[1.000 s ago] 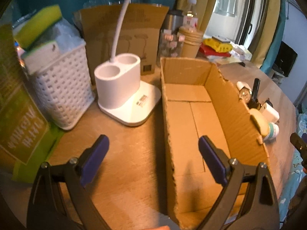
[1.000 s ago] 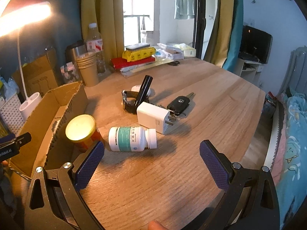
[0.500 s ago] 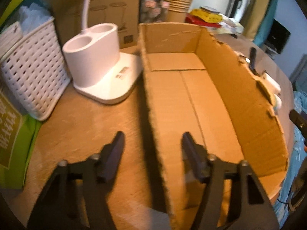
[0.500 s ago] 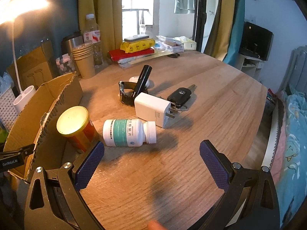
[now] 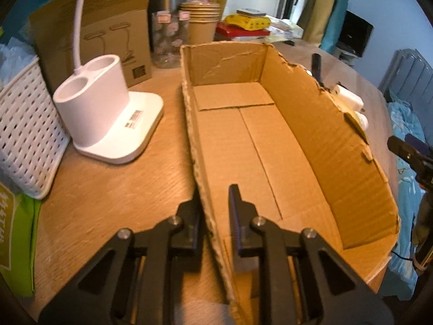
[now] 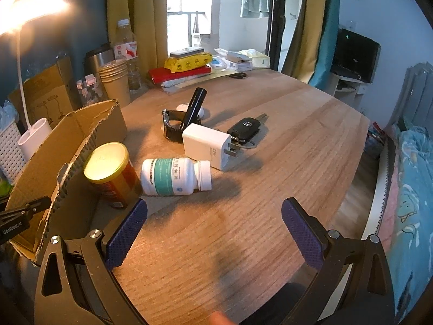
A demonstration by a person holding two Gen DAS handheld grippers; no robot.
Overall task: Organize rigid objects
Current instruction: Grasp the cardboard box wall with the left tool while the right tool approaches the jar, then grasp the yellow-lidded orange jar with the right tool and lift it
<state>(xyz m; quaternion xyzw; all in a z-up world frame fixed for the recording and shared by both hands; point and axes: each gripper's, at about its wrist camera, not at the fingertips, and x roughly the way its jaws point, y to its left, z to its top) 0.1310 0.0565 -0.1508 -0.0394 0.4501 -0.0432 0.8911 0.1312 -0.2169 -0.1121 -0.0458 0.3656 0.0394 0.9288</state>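
Cardboard box (image 5: 270, 146) gripped by its near left wall on the wooden table (image 6: 284, 140).
The left gripper (image 5: 213, 211) is clamped tight on that wall, one finger inside the box, one outside. The right gripper (image 6: 213, 222) hangs wide open and empty, right of the box; a yellow-lidded jar (image 6: 109, 173) touches the box's outer wall, a white pill bottle (image 6: 173, 176) just beyond it.

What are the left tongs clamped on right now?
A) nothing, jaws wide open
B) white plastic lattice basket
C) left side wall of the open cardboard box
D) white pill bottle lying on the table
C: in the left wrist view the left tongs pinch the near end of the left wall of the open brown cardboard box, one finger outside, one inside.
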